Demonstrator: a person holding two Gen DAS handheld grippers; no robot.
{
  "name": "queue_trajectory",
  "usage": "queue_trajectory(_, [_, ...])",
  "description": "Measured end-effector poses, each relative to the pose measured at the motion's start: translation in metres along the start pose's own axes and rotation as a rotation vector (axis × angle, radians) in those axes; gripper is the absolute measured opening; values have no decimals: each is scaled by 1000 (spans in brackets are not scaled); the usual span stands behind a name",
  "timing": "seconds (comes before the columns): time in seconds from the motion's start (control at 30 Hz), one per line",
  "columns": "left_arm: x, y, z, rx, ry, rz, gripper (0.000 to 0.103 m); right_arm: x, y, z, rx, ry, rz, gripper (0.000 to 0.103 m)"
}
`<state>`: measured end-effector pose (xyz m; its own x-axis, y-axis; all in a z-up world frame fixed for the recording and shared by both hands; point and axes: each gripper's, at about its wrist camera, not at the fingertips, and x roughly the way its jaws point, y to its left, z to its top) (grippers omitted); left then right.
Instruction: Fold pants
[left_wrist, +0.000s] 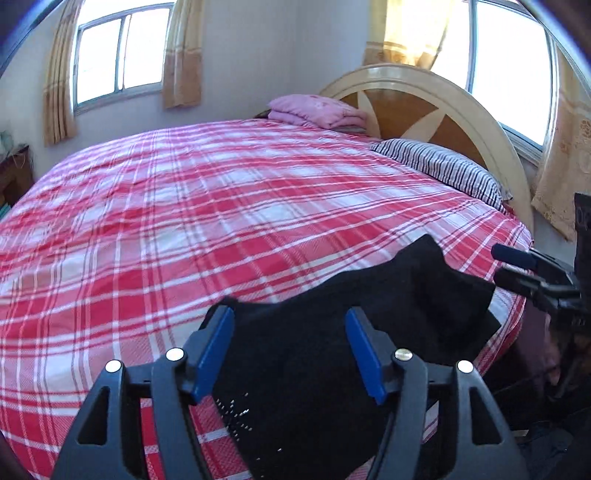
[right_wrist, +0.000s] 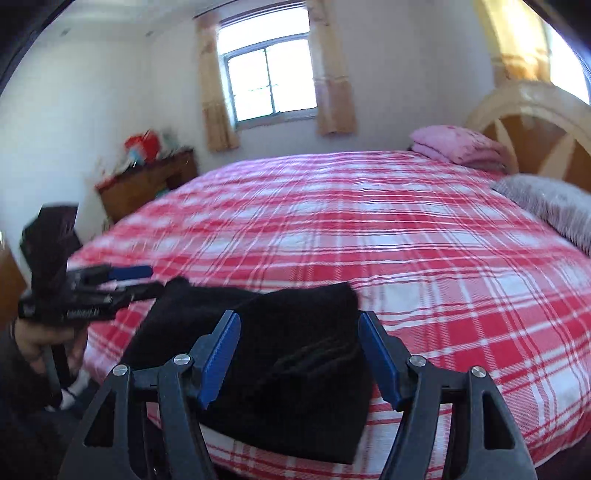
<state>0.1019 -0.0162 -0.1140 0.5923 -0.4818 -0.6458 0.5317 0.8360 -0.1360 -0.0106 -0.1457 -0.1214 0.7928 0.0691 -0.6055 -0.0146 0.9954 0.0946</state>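
At the far left of the right wrist view we see a hand (right_wrist: 48, 341) gripping the handle of the left tongs (right_wrist: 147, 280). Their blue-padded tips point toward the black pants (right_wrist: 280, 354), and seen side-on there we cannot tell their spread. From the left wrist view the left tongs (left_wrist: 290, 350) stand released, the blue pads (left_wrist: 214, 350) apart with nothing pressed between them, and the pants (left_wrist: 351, 314) lying just beyond and below.

The pants rest folded into a compact dark bundle at the near edge of the bed (right_wrist: 406, 236), on its red and white plaid cover. In the left wrist view one corner of the cloth sticks up in a small peak.

Moving right, our right tongs (right_wrist: 299, 354) hover over the bundle, also released, both pads clear of the fabric. In the left wrist view the right tongs (left_wrist: 511, 269) enter from the right edge, their tips just beside the pants' right end; whether they touch it we cannot tell.

Further right on the bed lie a pink folded blanket (right_wrist: 458, 147) and a striped pillow (left_wrist: 443, 166), both against the arched headboard (left_wrist: 424, 96).
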Motion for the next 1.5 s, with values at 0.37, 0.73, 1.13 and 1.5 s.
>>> queue_trajectory(0.37, [11, 4, -16, 7, -11, 72, 103, 4, -31, -37, 6, 211, -160, 0])
queue_trajectory(0.73, [21, 15, -23, -33, 11, 118, 103, -22, -35, -17, 54, 40, -164, 1])
queue_trajectory(1.13, [29, 11, -27, 5, 41, 152, 103, 66, -33, -11, 107, 247, 1, 7])
queue_trajectory(1.5, [30, 11, -28, -1, 51, 143, 103, 21, -21, -17, 68, 150, -25, 31])
